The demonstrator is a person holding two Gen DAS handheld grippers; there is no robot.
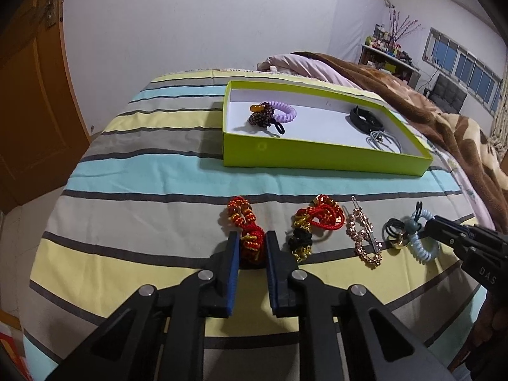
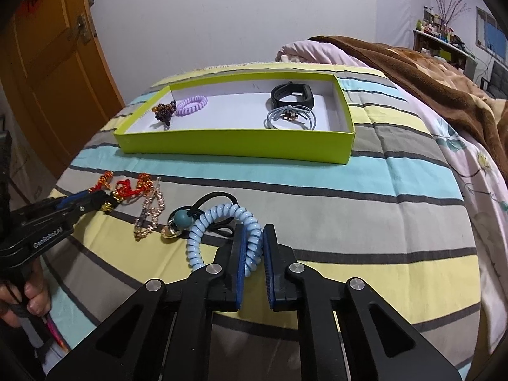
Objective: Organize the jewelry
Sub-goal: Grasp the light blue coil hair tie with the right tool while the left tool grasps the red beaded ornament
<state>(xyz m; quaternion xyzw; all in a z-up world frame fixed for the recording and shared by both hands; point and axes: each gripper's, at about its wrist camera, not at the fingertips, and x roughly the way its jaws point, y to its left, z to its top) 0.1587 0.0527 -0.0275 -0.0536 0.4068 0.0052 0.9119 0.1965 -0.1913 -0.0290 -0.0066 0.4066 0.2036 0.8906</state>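
The left gripper [image 1: 252, 247] has its blue pads clamped on the red-and-gold beaded bracelet [image 1: 250, 238], which lies on the bed at the left end of a row of loose pieces. The right gripper [image 2: 254, 241] is clamped on one side of the light blue spiral hair tie [image 2: 222, 225] at the row's right end. Between them lie a second red-and-gold bracelet [image 1: 317, 219] and a rhinestone hair clip [image 1: 365, 238]. Beyond the row, the lime green box [image 1: 317, 155] already holds a purple spiral tie [image 1: 284, 112], a dark beaded piece [image 1: 260, 116], a black band [image 1: 365, 119] and grey elastic ties [image 1: 384, 139].

The spiral tie looks tangled with a black elastic [image 2: 219, 203] and a gold charm [image 2: 170, 233]; lifting it would likely drag these along or stretch the coil until it slips free. The bracelet's loose loops could snag the fabric or spill from the pads.

The surface is a soft striped bedspread [image 1: 143, 174], with a brown blanket [image 1: 397, 95] bunched to the right. An orange wooden door [image 1: 28, 95] stands left, a cluttered shelf [image 1: 387, 50] and windows far right.
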